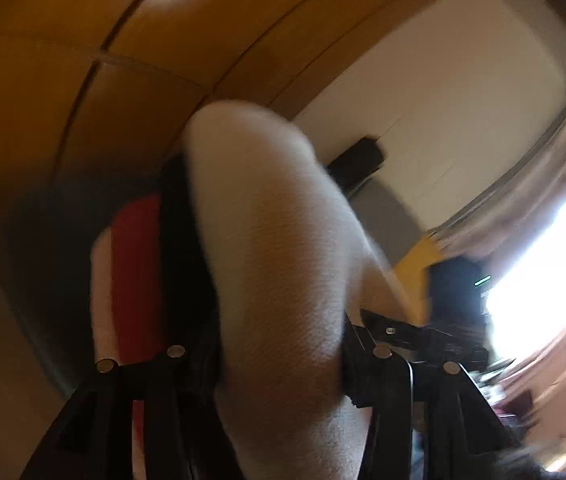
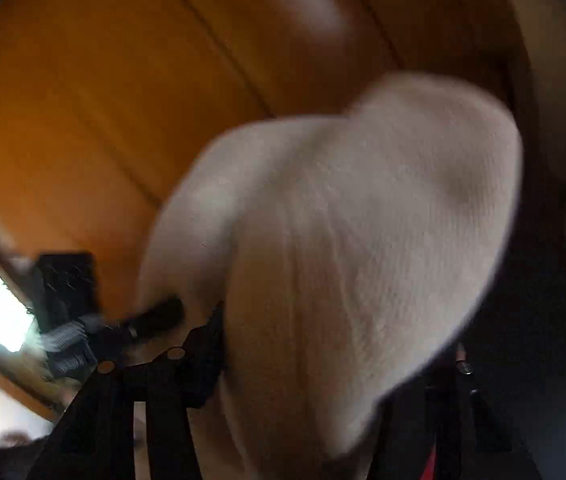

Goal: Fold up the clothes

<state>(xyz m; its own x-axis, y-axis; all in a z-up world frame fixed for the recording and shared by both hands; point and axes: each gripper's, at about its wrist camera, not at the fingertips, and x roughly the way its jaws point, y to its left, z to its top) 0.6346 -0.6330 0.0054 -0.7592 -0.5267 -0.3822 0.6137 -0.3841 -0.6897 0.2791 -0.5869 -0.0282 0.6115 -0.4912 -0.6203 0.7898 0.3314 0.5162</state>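
Both cameras pointed up toward orange-brown wooden panels (image 1: pixel 83 40), so no bench or other resting surface showed in either view. The left claw (image 1: pixel 279 360) was pinching a white knitted garment (image 1: pixel 267 220), the cloth bulging up between its two fingers and hiding the far middle of the scene. A red and black striped part (image 1: pixel 139 272) hung just to the left of the white cloth; whether it belonged to the same garment could not be told. The right claw (image 2: pixel 303 380) was likewise pressed together on the white knit (image 2: pixel 343 240), which ballooned over most of its view.

The garment was therefore held aloft by both claws, clear of any surface, probably to let it hang free and straighten so its edges could be matched. Motion blur smeared both views. How far the folding had come could not be judged. A bright window (image 1: pixel 543 280) lay to the right.
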